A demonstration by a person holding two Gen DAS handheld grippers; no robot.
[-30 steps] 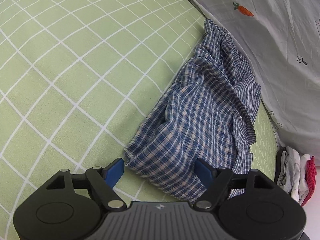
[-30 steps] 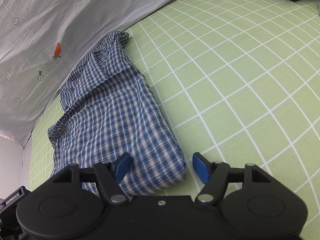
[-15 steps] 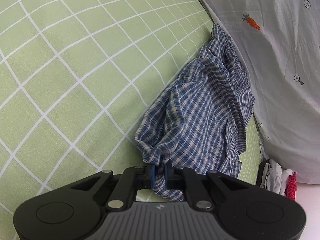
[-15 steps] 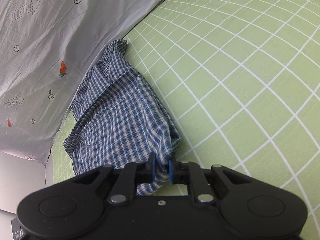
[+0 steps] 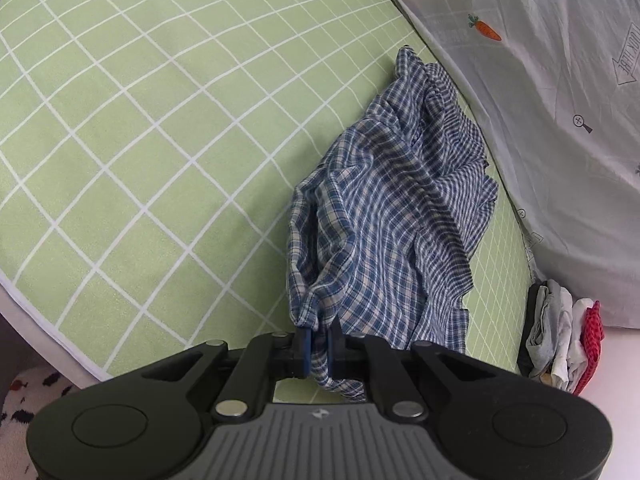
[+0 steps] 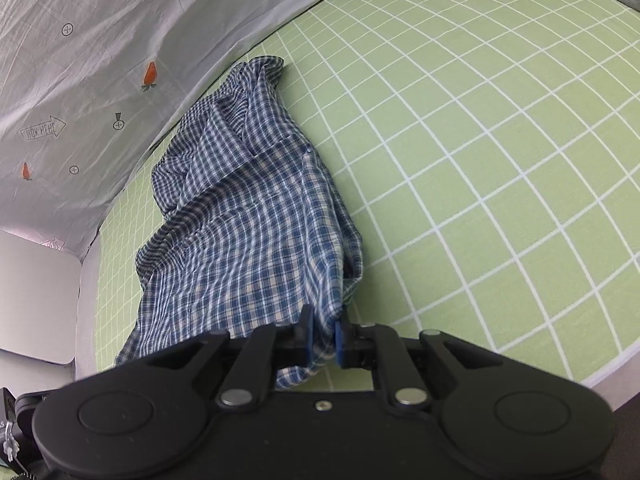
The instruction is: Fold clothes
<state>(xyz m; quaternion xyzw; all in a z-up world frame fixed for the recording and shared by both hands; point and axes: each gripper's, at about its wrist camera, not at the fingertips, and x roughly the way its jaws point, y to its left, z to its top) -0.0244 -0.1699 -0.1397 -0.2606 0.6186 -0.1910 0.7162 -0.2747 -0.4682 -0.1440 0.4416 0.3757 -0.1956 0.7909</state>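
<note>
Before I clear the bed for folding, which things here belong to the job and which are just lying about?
Part of the job:
- plaid shirt
- left claw, shut on its hem
- right claw, shut on its hem

Lying about:
- carrot-print sheet
- small pile of clothes at the bed's edge

A home bedroom: a bed in a green grid-patterned sheet (image 5: 160,128), a grey carrot-print duvet (image 5: 560,100) bunched along its far side, and folded clothes (image 5: 560,340) stacked at the right.
</note>
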